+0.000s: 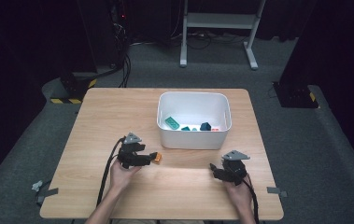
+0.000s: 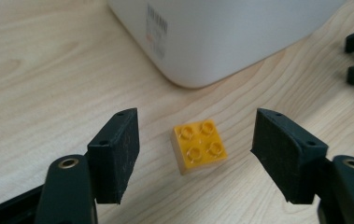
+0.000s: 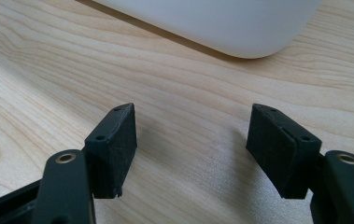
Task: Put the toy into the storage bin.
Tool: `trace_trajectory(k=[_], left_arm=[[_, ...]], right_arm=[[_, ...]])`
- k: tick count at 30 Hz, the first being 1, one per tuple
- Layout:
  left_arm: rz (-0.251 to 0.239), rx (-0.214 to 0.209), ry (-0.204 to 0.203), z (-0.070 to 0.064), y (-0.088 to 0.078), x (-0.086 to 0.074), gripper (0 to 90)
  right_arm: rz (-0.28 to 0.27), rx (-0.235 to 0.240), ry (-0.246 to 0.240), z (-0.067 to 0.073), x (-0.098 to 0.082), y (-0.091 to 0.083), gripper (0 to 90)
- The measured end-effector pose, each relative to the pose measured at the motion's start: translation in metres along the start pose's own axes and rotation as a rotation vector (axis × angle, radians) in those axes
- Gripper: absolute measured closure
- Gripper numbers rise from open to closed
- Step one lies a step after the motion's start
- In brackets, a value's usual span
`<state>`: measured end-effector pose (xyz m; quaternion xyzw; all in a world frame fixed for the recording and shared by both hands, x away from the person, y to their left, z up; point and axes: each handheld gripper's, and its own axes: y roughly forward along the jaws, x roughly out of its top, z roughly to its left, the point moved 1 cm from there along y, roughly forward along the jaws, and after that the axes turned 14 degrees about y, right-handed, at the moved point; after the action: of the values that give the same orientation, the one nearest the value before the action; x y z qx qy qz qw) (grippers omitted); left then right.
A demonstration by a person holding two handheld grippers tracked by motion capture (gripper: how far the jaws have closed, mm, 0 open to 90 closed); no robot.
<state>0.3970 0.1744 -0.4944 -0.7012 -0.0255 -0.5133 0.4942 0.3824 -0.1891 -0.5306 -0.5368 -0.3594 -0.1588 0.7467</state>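
Observation:
A small yellow four-stud brick [image 2: 199, 147] lies flat on the wooden table [image 1: 100, 121], just in front of the white bin. My left gripper [image 2: 195, 116] is low over the table and open. Its two black pads [image 2: 118, 154] stand either side of the brick with a gap on each side. In the high view the brick [image 1: 156, 158] sits at the tip of the left gripper [image 1: 147, 157]. My right gripper [image 1: 216, 170] rests near the table's front right, open, with bare wood between its jaws [image 3: 192, 112].
The white bin [image 1: 193, 94] stands at the table's middle back and holds a green brick [image 1: 172, 122], a dark blue brick [image 1: 205, 126] and other small pieces. Its wall [image 2: 221, 37] is close beyond the yellow brick. The right gripper's jaws show at the left gripper view's right edge.

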Motion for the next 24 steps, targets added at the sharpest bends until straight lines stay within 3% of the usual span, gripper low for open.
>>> trace_trajectory(k=[11, 15, 19, 24], left_arm=[[0.055, 0.034, 0.010, -0.010, 0.029, -0.010, 38.1], [0.052, 0.056, 0.022, -0.013, 0.032, -0.010, 44.4], [0.050, 0.054, 0.031, -0.013, 0.032, -0.010, 56.6], [0.054, 0.052, 0.055, -0.013, 0.029, -0.010, 58.1]], right_arm=[[0.000, 0.000, -0.001, 0.000, 0.000, 0.000, 33.0], [0.000, 0.000, 0.000, 0.000, 0.000, 0.000, 33.0], [0.000, 0.000, 0.000, 0.000, 0.000, 0.000, 33.0], [0.000, 0.000, -0.001, 0.000, 0.000, 0.000, 33.0]])
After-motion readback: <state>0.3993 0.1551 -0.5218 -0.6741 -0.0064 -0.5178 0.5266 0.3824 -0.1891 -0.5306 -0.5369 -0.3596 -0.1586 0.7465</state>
